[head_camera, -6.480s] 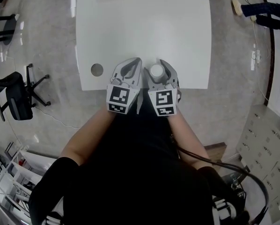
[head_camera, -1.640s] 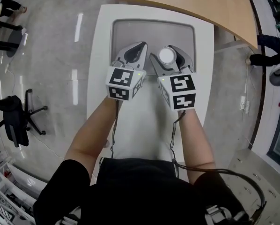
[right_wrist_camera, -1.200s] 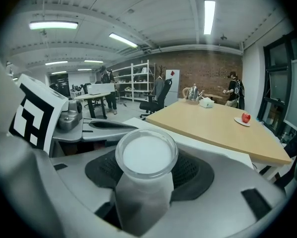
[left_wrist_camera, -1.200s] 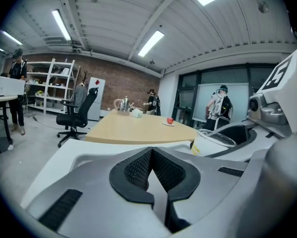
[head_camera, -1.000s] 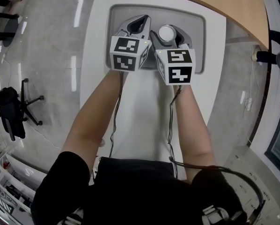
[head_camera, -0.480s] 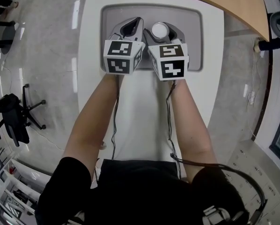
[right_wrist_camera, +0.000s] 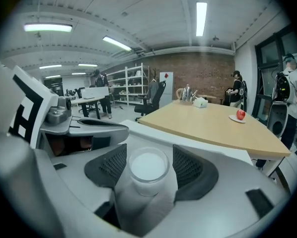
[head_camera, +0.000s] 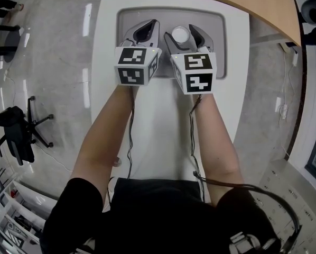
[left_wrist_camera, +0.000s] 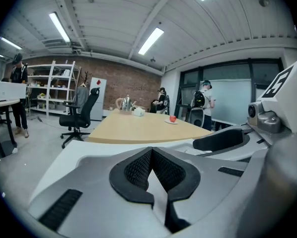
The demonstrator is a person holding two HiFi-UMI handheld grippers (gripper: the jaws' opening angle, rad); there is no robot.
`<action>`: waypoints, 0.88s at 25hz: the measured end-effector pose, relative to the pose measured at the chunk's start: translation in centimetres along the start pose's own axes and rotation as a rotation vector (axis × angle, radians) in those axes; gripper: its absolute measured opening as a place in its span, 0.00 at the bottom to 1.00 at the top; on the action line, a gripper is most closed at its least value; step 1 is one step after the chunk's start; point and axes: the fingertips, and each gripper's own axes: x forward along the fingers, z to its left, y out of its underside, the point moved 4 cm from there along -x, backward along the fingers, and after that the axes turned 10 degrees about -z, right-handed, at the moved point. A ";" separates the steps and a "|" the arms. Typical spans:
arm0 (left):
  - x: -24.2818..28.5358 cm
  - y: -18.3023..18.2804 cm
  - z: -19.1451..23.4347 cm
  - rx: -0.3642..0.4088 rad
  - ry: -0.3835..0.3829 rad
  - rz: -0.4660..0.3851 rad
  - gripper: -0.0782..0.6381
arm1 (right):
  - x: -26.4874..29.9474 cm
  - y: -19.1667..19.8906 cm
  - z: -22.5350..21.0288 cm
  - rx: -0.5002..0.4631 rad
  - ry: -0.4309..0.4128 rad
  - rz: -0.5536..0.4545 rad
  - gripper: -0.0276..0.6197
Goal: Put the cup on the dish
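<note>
The grey dish [head_camera: 222, 26], sunk in the white table [head_camera: 108, 52], lies under both grippers. I judge the right gripper [head_camera: 182, 36] should go straight down, keep the white cup [right_wrist_camera: 148, 166] upright, and part its jaws only once the base rests flat. The cup is pinched between those jaws over the dish, while the left gripper [left_wrist_camera: 151, 158] is pressed together on nothing.

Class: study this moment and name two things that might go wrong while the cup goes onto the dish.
1. The right gripper is clamped on the cup over the dish; opening before it touches down might topple it.
2. The shut, empty left gripper hangs close beside; the opening jaws might bump it.
</note>
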 end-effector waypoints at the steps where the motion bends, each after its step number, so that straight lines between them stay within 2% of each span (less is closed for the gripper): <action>1: -0.5 -0.8 -0.1 0.007 -0.006 -0.012 0.12 | -0.7 -0.9 0.0 -0.004 0.004 -0.020 0.43; 6: -3.8 -5.3 -1.0 0.027 -0.017 -0.081 0.12 | -4.8 -5.1 0.4 -0.012 0.034 -0.115 0.42; 7: -4.6 -6.2 -1.4 0.030 -0.015 -0.093 0.12 | -5.8 -6.0 0.5 -0.008 0.047 -0.137 0.39; 8: -5.4 -7.1 -1.9 0.032 -0.012 -0.104 0.12 | -6.9 -6.8 0.6 -0.007 0.066 -0.159 0.24; 9: -6.3 -8.0 -2.3 0.035 -0.010 -0.115 0.12 | -7.9 -7.7 0.7 -0.008 0.084 -0.179 0.16; 15: -11.6 -13.1 -5.8 0.057 0.005 -0.187 0.12 | -13.8 -11.7 2.7 0.011 0.112 -0.251 0.08; 22: -19.5 -19.0 -10.7 0.076 0.033 -0.273 0.12 | -22.5 -16.4 6.0 0.011 0.125 -0.339 0.06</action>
